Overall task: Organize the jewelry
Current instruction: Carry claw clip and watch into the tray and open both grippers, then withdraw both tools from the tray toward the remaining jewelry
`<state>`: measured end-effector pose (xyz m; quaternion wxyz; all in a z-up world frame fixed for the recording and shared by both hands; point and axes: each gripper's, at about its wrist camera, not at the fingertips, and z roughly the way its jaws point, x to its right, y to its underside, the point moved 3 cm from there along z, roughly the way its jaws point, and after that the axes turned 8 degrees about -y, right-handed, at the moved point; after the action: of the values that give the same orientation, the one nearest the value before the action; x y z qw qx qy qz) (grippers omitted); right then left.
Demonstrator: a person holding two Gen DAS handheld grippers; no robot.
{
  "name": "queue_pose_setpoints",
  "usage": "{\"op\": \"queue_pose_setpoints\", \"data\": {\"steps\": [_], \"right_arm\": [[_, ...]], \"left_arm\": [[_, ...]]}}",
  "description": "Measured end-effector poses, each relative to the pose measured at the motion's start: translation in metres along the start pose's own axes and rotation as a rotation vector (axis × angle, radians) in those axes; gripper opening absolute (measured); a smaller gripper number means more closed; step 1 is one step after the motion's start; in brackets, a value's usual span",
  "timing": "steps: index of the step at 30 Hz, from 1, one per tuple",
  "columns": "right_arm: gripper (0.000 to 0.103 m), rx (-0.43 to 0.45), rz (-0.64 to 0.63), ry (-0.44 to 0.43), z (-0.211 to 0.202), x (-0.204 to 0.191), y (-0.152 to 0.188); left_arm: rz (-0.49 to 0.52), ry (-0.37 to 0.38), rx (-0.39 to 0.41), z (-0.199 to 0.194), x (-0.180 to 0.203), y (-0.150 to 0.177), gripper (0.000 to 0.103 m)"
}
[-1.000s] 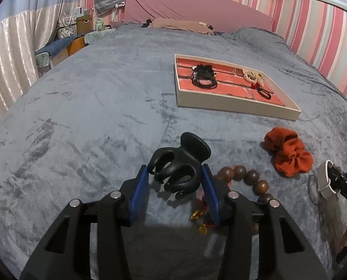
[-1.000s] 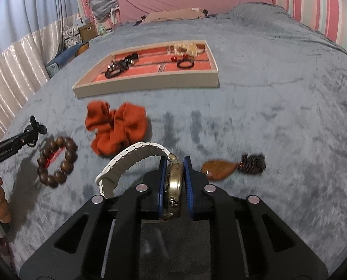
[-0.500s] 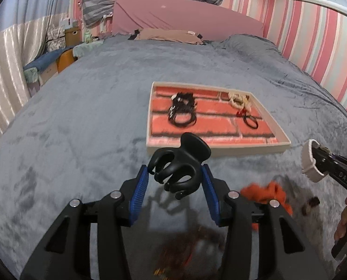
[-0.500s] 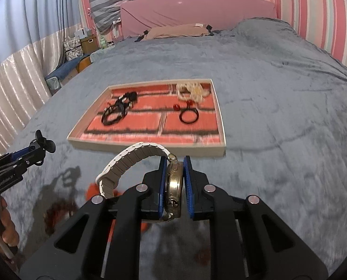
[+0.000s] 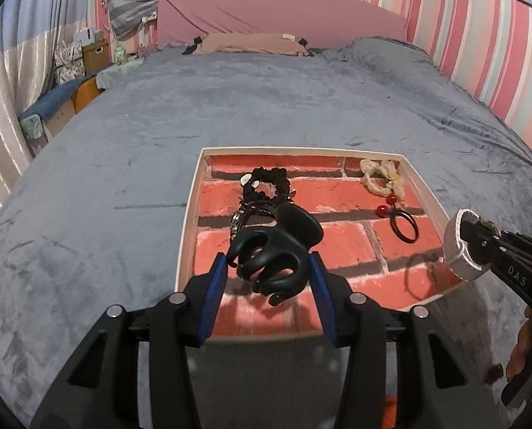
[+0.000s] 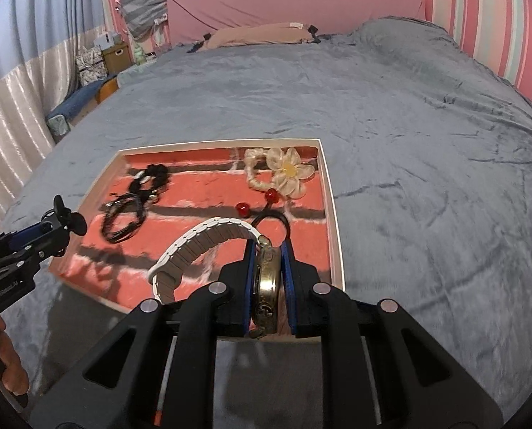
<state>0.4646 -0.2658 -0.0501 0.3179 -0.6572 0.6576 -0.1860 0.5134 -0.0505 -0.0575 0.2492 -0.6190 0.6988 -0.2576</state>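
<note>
Both hands hover over the tray (image 5: 189,214), left gripper (image 5: 267,271) half-open pinching the hair claw (image 5: 273,250), right gripper (image 6: 268,268) nearly shut on the watch (image 6: 266,286), so dropping either might tangle the 2 black bands (image 6: 130,211).

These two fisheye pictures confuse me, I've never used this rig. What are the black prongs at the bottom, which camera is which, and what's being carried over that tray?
There is no robot: a person holds a two-finger gripper in each hand, and a camera on each looks forward along its fingers. The left wrist view shows the left gripper clamped on a black hair claw. The right wrist view shows the right gripper pinching a watch with a white band. Both hang over a tray with a brick pattern, lying on a grey blanket. In the tray lie black bracelets, a cream flower hair tie and a black hair tie with red beads.
</note>
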Motion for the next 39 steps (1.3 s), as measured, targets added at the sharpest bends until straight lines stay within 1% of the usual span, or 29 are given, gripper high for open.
{"op": "queue_pose_setpoints", "data": {"steps": [8,15,24,26,27,28,29,30,31,32,35,36,37,39], "right_arm": [[0.015,-0.041,-0.008,0.038,0.039,0.014,-0.012],[0.015,-0.077,0.000,0.050,0.062,0.022,-0.008],[0.016,-0.117,-0.019,0.072,0.079,0.024,0.002],[0.019,-0.125,-0.030,0.066,0.079,0.023,0.002],[0.022,-0.130,-0.034,0.060,0.078,0.022,0.001],[0.032,-0.131,-0.035,0.053,0.076,0.022,0.001],[0.038,-0.128,-0.035,0.041,0.074,0.021,-0.001],[0.047,-0.119,-0.036,0.025,0.069,0.020,-0.002],[0.051,-0.113,-0.038,0.022,0.066,0.018,-0.003],[0.051,-0.102,-0.041,0.015,0.060,0.017,-0.004],[0.057,-0.078,-0.050,-0.003,0.044,0.011,-0.009],[0.062,-0.065,-0.056,-0.002,0.037,0.010,-0.010],[0.066,-0.055,-0.058,-0.001,0.032,0.009,-0.011],[0.070,-0.023,-0.068,0.002,0.013,0.006,-0.012]], "left_arm": [[-0.036,-0.009,-0.060,0.051,-0.013,-0.003,0.046],[-0.020,-0.036,-0.075,0.070,-0.019,-0.001,0.046],[-0.008,-0.053,-0.074,0.076,-0.021,-0.001,0.047],[-0.005,-0.054,-0.076,0.075,-0.022,0.000,0.047],[-0.003,-0.056,-0.077,0.075,-0.022,0.000,0.048],[0.000,-0.063,-0.076,0.073,-0.023,0.001,0.050],[0.002,-0.066,-0.072,0.071,-0.023,0.001,0.053],[0.002,-0.064,-0.062,0.067,-0.023,0.001,0.060],[0.002,-0.068,-0.056,0.063,-0.023,0.001,0.062],[0.004,-0.068,-0.050,0.059,-0.023,0.001,0.065],[0.013,-0.055,-0.034,0.046,-0.020,-0.001,0.067],[0.015,-0.055,-0.027,0.041,-0.020,-0.002,0.070],[0.015,-0.056,-0.017,0.034,-0.020,-0.003,0.071],[0.009,-0.044,0.000,0.020,-0.021,-0.004,0.071]]}}
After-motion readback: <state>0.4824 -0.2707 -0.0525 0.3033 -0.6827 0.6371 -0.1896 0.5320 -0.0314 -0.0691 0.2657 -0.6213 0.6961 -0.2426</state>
